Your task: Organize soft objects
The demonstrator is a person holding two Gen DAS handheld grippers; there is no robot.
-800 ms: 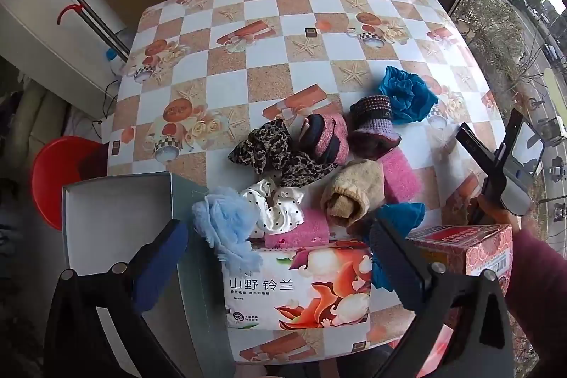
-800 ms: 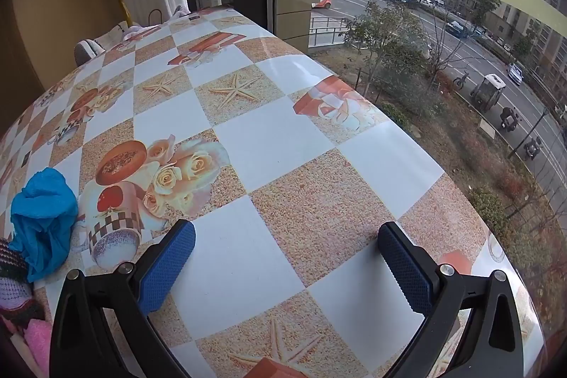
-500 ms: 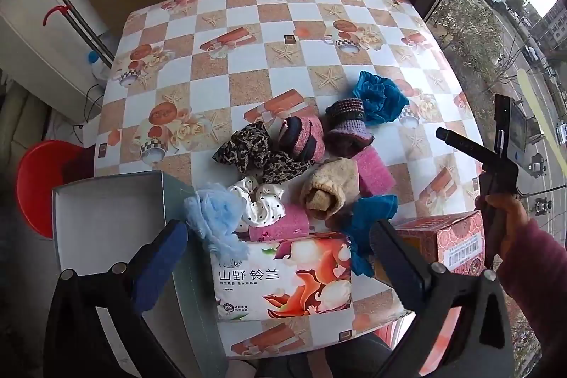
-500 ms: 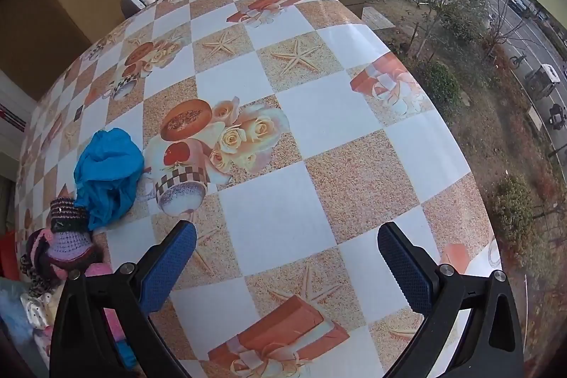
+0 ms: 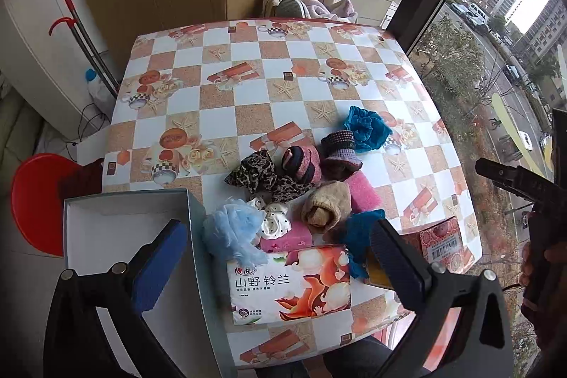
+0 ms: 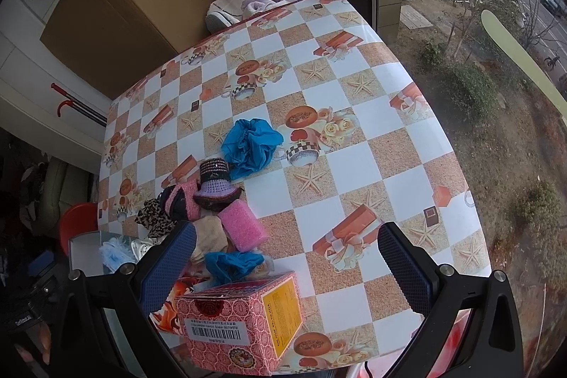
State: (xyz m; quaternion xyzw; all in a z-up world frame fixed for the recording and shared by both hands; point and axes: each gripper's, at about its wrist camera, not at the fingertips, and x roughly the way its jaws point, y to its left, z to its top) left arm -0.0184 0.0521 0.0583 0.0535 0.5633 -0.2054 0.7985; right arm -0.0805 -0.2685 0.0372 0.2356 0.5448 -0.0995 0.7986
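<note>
A pile of soft things lies on the checkered table (image 5: 248,87): a blue scrunchie (image 5: 368,128) (image 6: 252,147), a purple knit hat (image 5: 340,151) (image 6: 214,185), a pink-black sock roll (image 5: 301,165), a leopard scrunchie (image 5: 255,172), a beige sock roll (image 5: 327,206), pink sponges (image 5: 361,192) (image 6: 242,225), a light blue puff (image 5: 232,232) and a teal cloth (image 5: 358,232) (image 6: 230,263). An open white box (image 5: 106,236) stands at the near left. My left gripper (image 5: 276,268) is open and empty above the near edge. My right gripper (image 6: 287,268) is open and empty, held high over the near right.
A tissue pack (image 5: 290,282) lies at the near edge, and a red patterned carton (image 6: 244,317) (image 5: 443,241) beside it. A red stool (image 5: 35,193) stands left of the table. A window (image 5: 496,41) runs along the right. The right gripper's body shows in the left view (image 5: 531,186).
Both grippers have risen and pulled back from the table. The right view has swung from the bare right side to take in the pile and the carton.
</note>
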